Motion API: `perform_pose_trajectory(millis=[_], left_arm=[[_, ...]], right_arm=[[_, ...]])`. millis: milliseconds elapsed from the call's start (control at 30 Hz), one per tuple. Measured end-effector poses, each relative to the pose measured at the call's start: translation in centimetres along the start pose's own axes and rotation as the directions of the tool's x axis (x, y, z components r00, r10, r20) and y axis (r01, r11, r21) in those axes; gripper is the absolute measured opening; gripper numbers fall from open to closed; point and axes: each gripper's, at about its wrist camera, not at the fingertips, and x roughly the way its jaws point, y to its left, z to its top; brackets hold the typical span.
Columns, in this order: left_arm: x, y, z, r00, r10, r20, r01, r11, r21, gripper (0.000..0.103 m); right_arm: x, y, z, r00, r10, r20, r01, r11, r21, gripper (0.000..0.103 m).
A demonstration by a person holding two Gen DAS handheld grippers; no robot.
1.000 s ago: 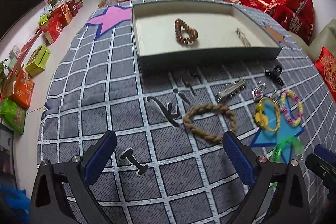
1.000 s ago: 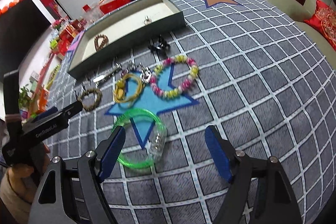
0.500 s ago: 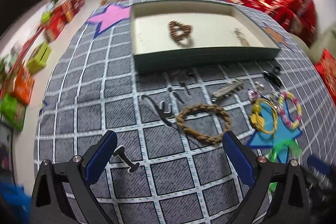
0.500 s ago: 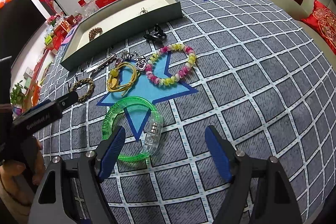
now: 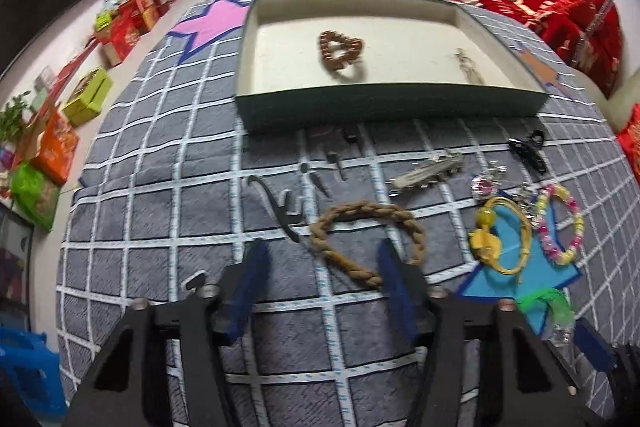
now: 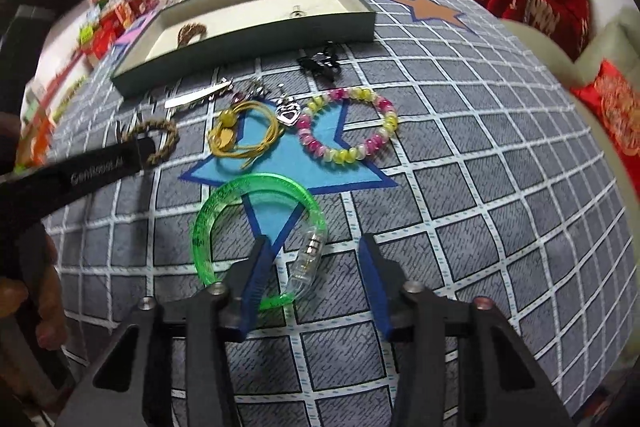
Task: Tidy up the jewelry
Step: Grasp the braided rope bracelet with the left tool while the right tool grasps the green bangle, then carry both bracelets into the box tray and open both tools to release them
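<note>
Over the green bangle (image 6: 256, 227) — both pairs of fingers (image 6: 256, 279) (image 5: 244, 291) narrower than before, still spread.

The left tool (image 6: 146, 149) hides part of the braided bracelet (image 6: 166, 135).

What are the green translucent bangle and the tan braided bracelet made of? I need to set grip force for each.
The green translucent bangle looks like rigid glossy plastic: light passes through, and one segment is clear. The tan braided bracelet looks like matte twisted cord or fibre, with plaited strands showing; probably soft, though the exact fibre is unclear.
</note>
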Motion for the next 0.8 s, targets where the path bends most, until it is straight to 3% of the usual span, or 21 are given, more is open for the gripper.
perform_pose_trajectory(millis=[67,133,167,200,500,800], left_arm=[[-0.2,-0.3,0.0,1.000,-0.012,0.009,0.011,1.000,0.027,0.047],[-0.3,-0.6,-0.1,1.000,-0.025,0.013,0.024,0.999,0.049,0.037],[-0.4,-0.6,-0.2,0.999,-0.036,0.015,0.036,0.998,0.054,0.026],[-0.5,-0.6,-0.3,0.999,-0.048,0.017,0.047,0.997,0.058,0.024],[-1.5,0.9,-0.6,0.983,-0.182,0.017,0.182,0.983,0.041,0.022],[-3.6,1.7,1.1,0.965,-0.257,0.059,0.256,0.966,0.030,0.022]], right_arm=[[-0.1,0.2,-0.1,1.000,0.005,0.003,-0.004,1.000,-0.013,0.030],[-0.1,0.3,0.0,1.000,0.010,0.003,-0.010,1.000,-0.028,0.022],[-0.1,0.4,-0.1,1.000,0.012,0.006,-0.012,0.999,-0.032,0.016],[-0.1,0.5,-0.1,1.000,0.018,0.008,-0.018,0.999,-0.035,0.010],[-0.4,-1.1,0.0,0.995,0.100,0.011,-0.100,0.995,0.027,0.011],[-1.8,-2.6,2.5,0.985,0.166,0.054,-0.170,0.982,0.079,0.011]])
